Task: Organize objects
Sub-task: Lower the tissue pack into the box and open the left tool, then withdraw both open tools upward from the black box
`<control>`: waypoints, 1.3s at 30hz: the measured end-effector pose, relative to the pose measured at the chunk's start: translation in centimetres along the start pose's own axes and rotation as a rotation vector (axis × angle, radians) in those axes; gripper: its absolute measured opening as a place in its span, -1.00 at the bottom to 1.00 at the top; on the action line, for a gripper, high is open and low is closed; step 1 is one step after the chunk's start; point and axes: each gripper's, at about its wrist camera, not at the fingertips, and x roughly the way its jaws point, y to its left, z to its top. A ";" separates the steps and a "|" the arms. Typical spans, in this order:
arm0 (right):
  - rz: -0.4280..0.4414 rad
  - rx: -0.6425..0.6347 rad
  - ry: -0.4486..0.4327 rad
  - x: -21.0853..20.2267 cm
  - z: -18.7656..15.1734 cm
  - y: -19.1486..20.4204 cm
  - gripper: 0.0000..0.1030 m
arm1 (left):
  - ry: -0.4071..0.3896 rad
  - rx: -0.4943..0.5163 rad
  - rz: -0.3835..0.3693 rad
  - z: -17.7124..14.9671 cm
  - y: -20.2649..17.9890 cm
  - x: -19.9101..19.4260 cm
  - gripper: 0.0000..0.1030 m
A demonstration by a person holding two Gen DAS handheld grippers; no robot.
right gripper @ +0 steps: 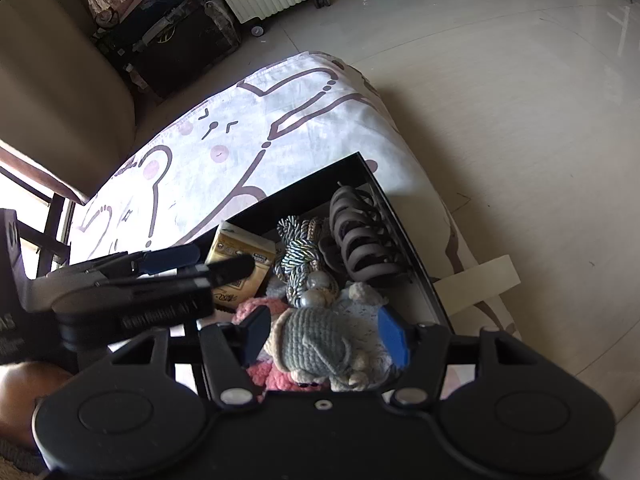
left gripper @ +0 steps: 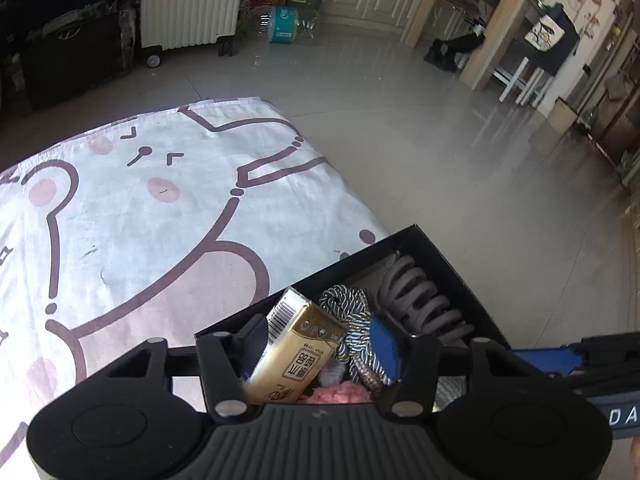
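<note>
the left gripper (left gripper: 316, 350) is clamped on the gold tissue pack (left gripper: 294, 354), long axis tilted into the black box (left gripper: 448, 264), while the right gripper (right gripper: 326, 340) stands apart around the knitted toy (right gripper: 320, 344).

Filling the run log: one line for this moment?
left gripper: on gold pack | right gripper: around knitted toy | both over black box
</note>
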 end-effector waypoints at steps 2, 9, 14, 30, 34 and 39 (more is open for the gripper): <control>-0.003 0.000 -0.001 0.0 0.0 0.0 0.19 | 0.001 -0.009 0.006 0.1 0.0 0.2 -0.14; -0.004 0.000 0.000 0.0 -0.1 0.1 0.19 | 0.027 0.037 0.000 -0.2 -0.8 0.6 -0.27; -0.007 0.000 -0.001 -0.1 -0.2 0.2 0.19 | 0.026 0.015 -0.001 -0.3 -0.7 0.3 -0.27; -0.052 0.032 -0.064 -2.7 -1.0 0.7 0.28 | 0.017 -0.038 0.104 -1.1 0.0 -4.9 0.09; -0.106 0.034 -0.097 -4.1 -1.5 1.1 0.46 | 0.011 -0.060 0.132 -1.5 0.5 -6.8 0.25; -0.178 -0.019 -0.120 -5.4 -2.1 2.4 0.55 | 0.002 -0.069 0.163 -2.2 0.7 -9.1 0.58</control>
